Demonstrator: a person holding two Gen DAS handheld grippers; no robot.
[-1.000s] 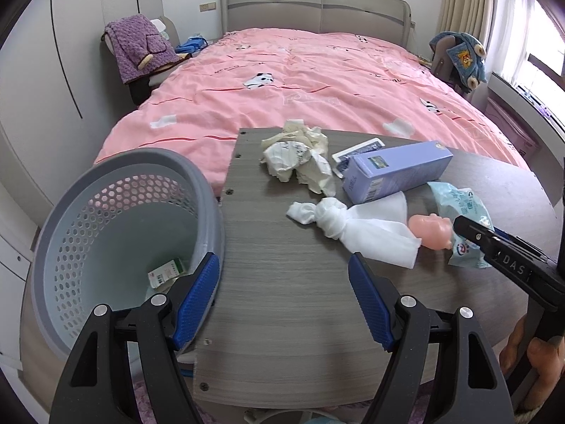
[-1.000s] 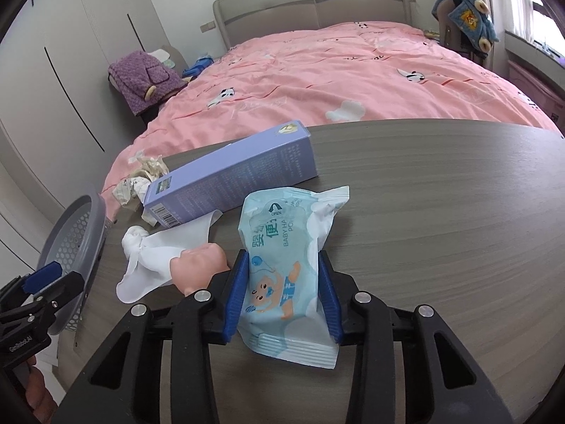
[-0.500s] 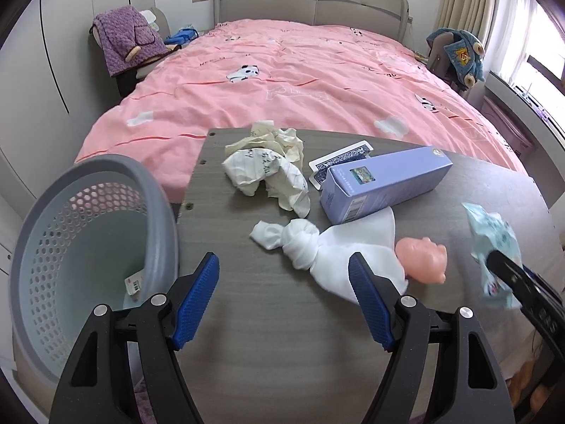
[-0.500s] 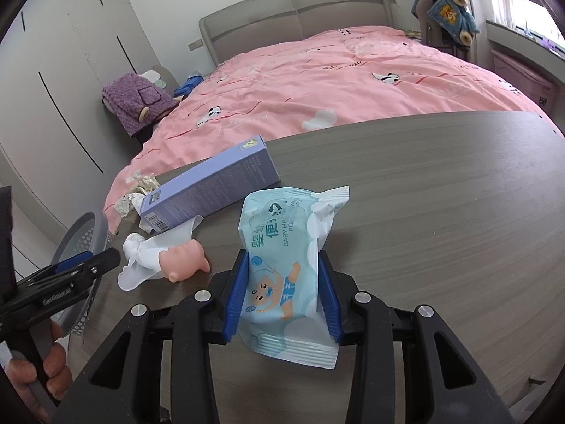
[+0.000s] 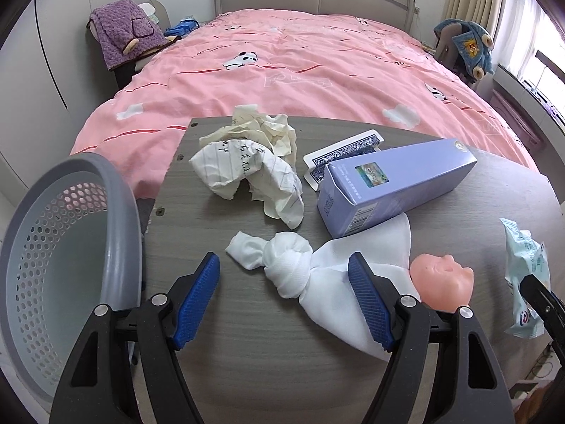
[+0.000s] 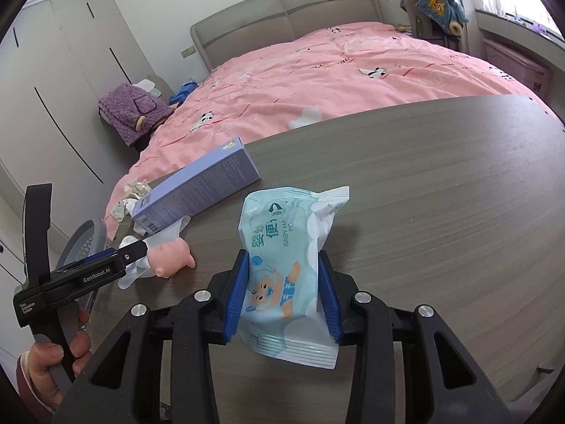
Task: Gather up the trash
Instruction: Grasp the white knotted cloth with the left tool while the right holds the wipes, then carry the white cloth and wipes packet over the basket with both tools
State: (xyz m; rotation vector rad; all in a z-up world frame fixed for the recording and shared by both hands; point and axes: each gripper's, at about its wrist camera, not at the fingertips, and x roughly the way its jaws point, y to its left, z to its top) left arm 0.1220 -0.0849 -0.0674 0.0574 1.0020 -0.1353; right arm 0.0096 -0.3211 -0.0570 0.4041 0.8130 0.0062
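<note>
The right gripper [image 6: 284, 295] clamps a pale blue baby-wipes pack [image 6: 287, 268] between its blue pads; the pack stands upright, and it appears to be lifted off the grey table [image 6: 441, 190], though contact underneath is hidden. The left gripper [image 5: 284, 298] hangs with its jaws wide apart and nothing between them. Just ahead of those jaws lies a knotted white cloth [image 5: 307, 268], with a pink doll head [image 5: 441, 284] beside the right pad. Further ahead sit crumpled paper [image 5: 254, 166] and a lilac box [image 5: 392, 190]. Left of the jaws, off the table edge, stands a grey perforated basket [image 5: 67, 247].
</note>
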